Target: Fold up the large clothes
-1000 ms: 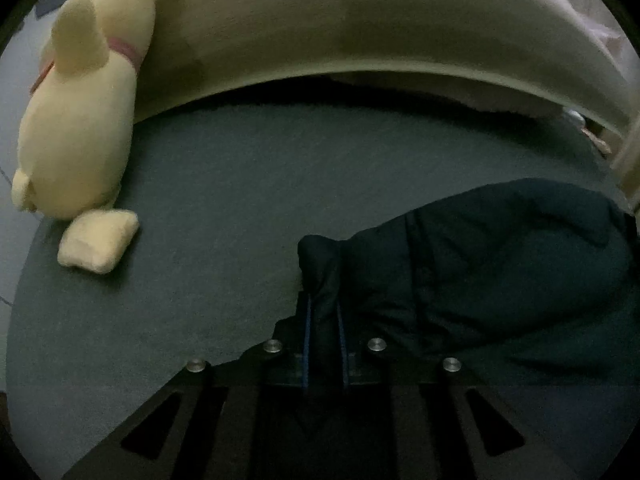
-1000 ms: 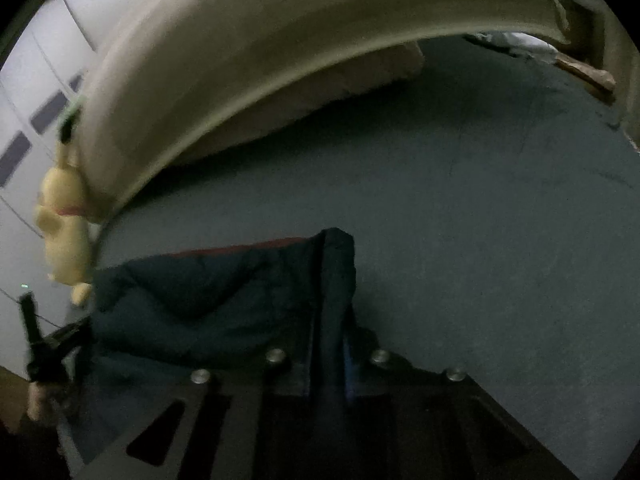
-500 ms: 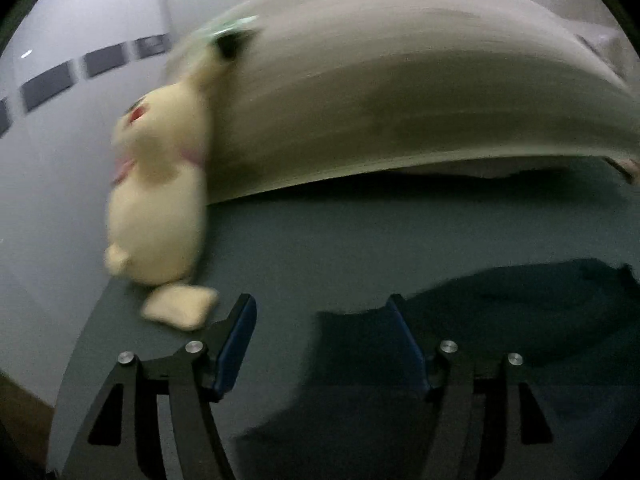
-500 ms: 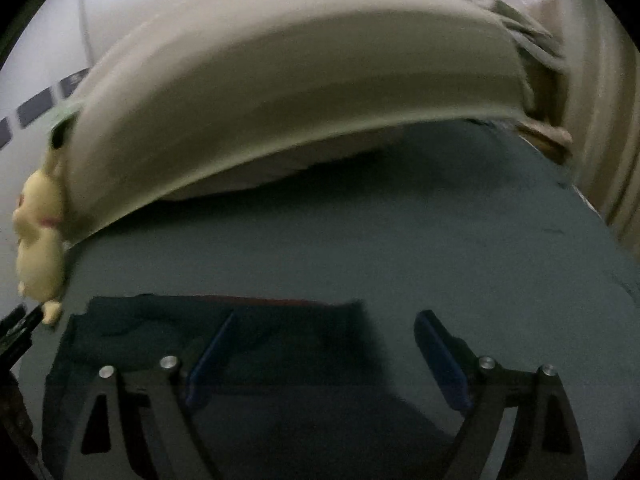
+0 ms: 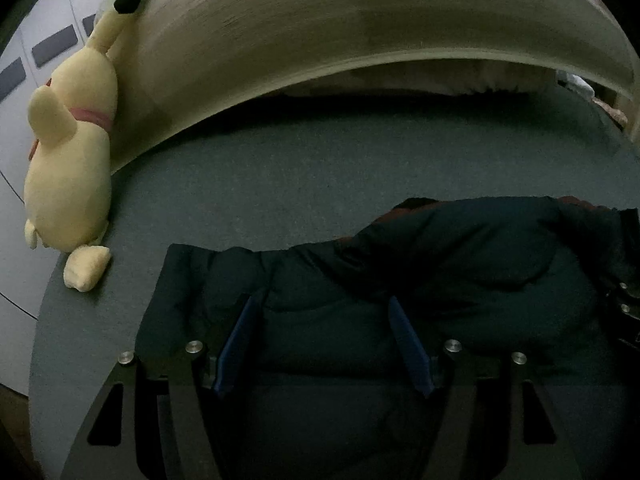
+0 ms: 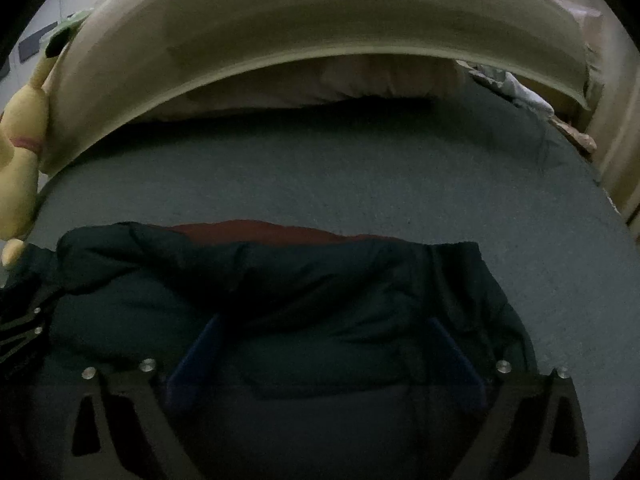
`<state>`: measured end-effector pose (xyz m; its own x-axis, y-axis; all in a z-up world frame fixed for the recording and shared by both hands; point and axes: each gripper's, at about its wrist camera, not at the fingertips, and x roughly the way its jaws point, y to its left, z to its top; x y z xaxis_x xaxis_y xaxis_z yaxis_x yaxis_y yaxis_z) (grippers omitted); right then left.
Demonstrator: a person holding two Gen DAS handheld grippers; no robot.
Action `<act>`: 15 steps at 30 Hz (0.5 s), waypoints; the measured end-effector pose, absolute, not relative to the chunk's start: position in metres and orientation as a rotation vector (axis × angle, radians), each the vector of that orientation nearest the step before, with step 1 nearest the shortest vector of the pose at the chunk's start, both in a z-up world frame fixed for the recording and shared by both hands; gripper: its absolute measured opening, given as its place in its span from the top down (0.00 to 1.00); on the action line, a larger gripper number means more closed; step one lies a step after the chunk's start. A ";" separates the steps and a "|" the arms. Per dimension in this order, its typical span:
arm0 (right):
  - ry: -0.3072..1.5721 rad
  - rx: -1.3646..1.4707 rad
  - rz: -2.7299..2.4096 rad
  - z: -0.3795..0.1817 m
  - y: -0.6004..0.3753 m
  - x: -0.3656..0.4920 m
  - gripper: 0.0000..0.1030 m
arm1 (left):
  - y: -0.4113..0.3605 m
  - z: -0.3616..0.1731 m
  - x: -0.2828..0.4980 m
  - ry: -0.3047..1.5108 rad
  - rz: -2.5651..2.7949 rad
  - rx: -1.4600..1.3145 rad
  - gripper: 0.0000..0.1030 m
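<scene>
Left wrist view: our left gripper (image 5: 324, 312) jaws opening, nothing pinched, over dark jacket (image 5: 420, 280) | right gripper (image 6: 328, 336) jaws opening wide, pads clear of fabric | jacket lies bunched on grey bed (image 5: 300, 184) | yellow plush toy (image 5: 68, 168) at wooden headboard (image 5: 320, 28)

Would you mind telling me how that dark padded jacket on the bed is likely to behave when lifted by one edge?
The dark padded jacket would probably flop and drape: it lies in soft folds. Its puffy bulges suggest it is light for its bulk. The smooth-looking shell may slip.
</scene>
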<state>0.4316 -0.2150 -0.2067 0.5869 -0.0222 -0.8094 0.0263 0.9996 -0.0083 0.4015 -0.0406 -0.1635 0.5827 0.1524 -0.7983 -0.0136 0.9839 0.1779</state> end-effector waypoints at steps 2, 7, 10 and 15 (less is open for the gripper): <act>0.943 0.000 -0.032 -0.209 -0.206 0.433 0.01 | -0.042 -0.167 0.393 0.942 0.098 0.155 0.31; 0.942 0.010 -0.028 -0.208 -0.203 0.442 0.00 | -0.033 -0.167 0.394 0.931 0.098 0.146 0.31; 0.939 0.015 -0.026 -0.211 -0.207 0.448 0.00 | -0.030 -0.167 0.390 0.923 0.097 0.137 0.30; 0.936 0.016 -0.027 -0.214 -0.208 0.451 0.00 | -0.031 -0.172 0.391 0.903 0.117 0.156 0.28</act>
<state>0.4507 -0.2079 -0.2138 0.5924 -0.0160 -0.8055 0.0296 0.9996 0.0019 0.3914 -0.0309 -0.1720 0.6141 0.1668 -0.7714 -0.0353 0.9822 0.1843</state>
